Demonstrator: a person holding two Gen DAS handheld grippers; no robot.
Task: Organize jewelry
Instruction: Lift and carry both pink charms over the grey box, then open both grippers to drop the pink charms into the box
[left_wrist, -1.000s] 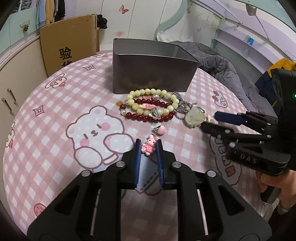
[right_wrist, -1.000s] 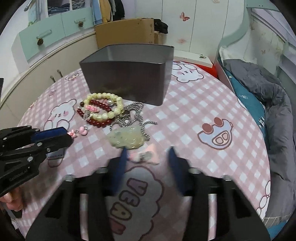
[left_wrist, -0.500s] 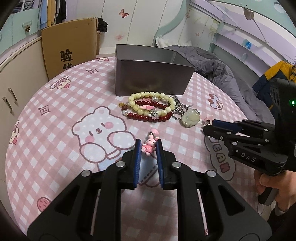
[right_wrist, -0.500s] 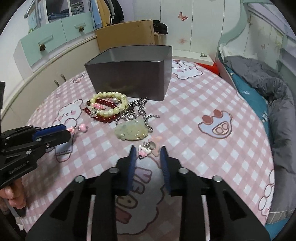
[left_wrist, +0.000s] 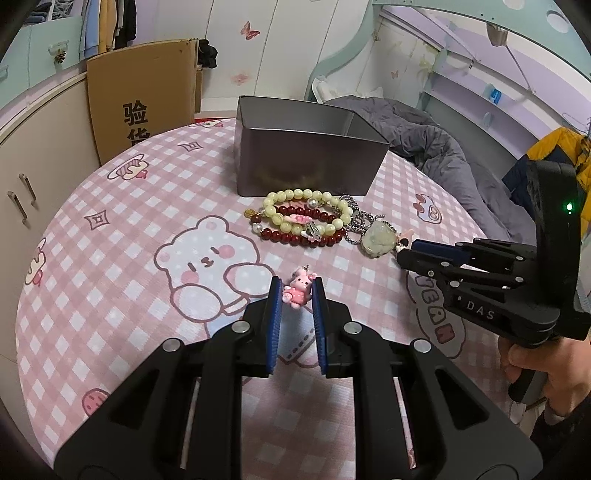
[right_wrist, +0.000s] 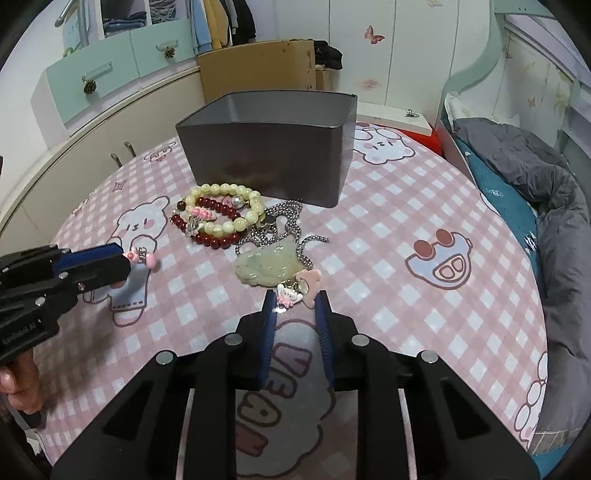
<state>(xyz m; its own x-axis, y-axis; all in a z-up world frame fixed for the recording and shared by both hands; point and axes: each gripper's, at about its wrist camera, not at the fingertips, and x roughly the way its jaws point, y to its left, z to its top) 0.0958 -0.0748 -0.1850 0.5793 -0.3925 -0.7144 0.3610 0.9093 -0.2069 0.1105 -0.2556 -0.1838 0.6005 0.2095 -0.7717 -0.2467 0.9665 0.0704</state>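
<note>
Both my grippers have closed in over the last second: my left gripper now pinches the pink bunny charm between its ribbed blue fingers, and my right gripper, spread wide a second ago, has narrowed onto the small white-and-pink charm beside the pale jade pendant. Both look ready to lift toward the matte grey metal tin. Glossy cream and dark red bead bracelets and a steel chain lie on the soft checked tabletop.
</note>
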